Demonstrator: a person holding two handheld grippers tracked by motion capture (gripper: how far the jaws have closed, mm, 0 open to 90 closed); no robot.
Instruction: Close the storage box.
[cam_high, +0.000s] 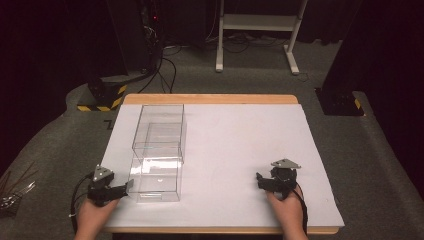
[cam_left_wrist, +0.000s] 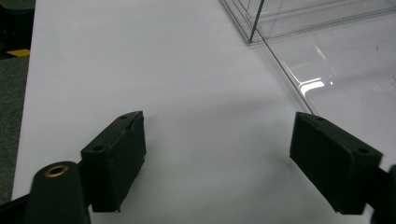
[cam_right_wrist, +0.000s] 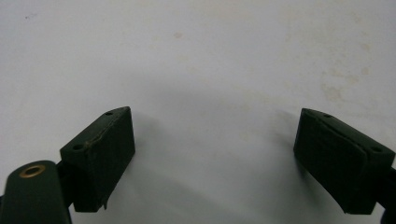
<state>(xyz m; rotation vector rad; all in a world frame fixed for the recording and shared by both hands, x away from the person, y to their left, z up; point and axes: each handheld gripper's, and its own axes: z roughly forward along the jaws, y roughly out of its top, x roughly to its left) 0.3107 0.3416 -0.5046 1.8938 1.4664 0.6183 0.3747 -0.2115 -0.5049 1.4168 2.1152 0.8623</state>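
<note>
Two clear plastic boxes stand end to end on the left half of the white sheet (cam_high: 240, 135): a far box (cam_high: 161, 125) and a near box (cam_high: 156, 177). My left gripper (cam_high: 126, 188) rests by the near box's front left corner, its tips almost at the wall. In the left gripper view this gripper (cam_left_wrist: 217, 126) is open over bare sheet, with a clear box wall (cam_left_wrist: 322, 70) up to the right of its jaws. My right gripper (cam_high: 260, 180) lies on the sheet at the front right. It (cam_right_wrist: 212, 116) is open, nothing between its pads.
A wooden table edge (cam_high: 210, 99) shows beyond the sheet. On the floor stand a yellow-and-black striped base (cam_high: 102, 99), cables (cam_high: 165, 70), a white frame stand (cam_high: 255, 30) and a black post base (cam_high: 340, 102). Thin metal items (cam_high: 12, 192) lie at far left.
</note>
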